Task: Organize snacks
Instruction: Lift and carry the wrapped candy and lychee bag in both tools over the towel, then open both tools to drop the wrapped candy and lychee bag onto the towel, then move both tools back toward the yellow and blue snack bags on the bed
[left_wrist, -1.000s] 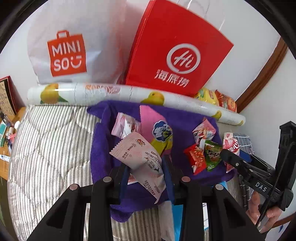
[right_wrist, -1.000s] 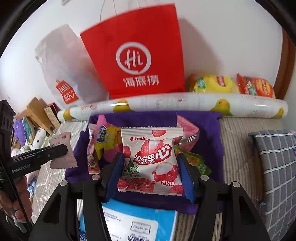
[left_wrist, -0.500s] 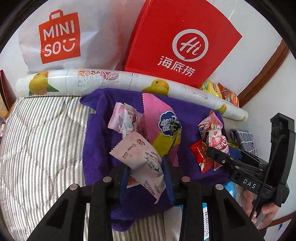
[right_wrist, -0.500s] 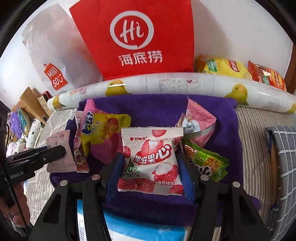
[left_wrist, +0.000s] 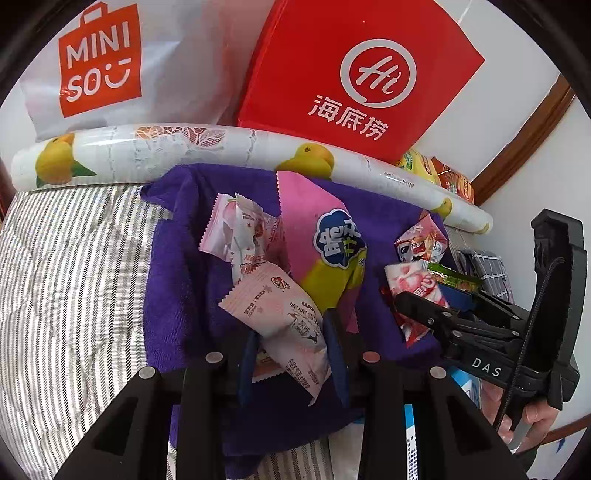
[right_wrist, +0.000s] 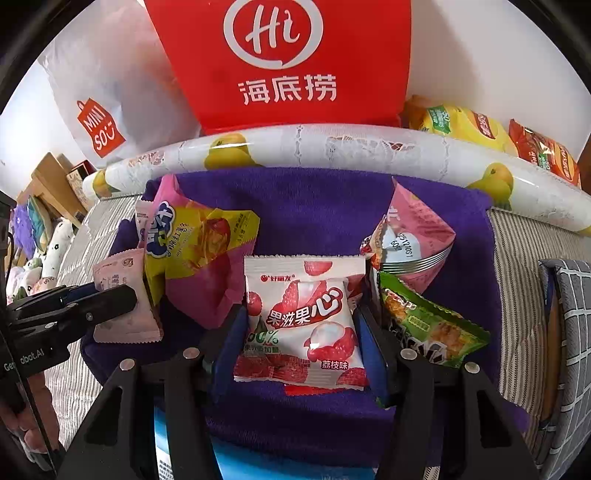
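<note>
Bed: striped quilt (left_wrist: 74, 280) under everything, white wall behind.
Bags: red Haidilao bag (left_wrist: 354, 74) and white Miniso bag (left_wrist: 110, 62) lean on the wall, probably where your snacks will go.
Roll: lemon-print roll (left_wrist: 207, 147) fences the back edge.
Towel: purple towel (right_wrist: 314, 206) is your sorting patch; loose packets lie on it.
Left claw (left_wrist: 291, 354): clamped on a pale pink snack packet (left_wrist: 280, 317), held tilted above the towel's near edge.
Right claw (right_wrist: 299, 339): gripping the lychee gummy packet (right_wrist: 303, 321) by both sides, face up, just over the towel between the pink-yellow chip bag (right_wrist: 199, 251) and green packet (right_wrist: 432, 325).
</note>
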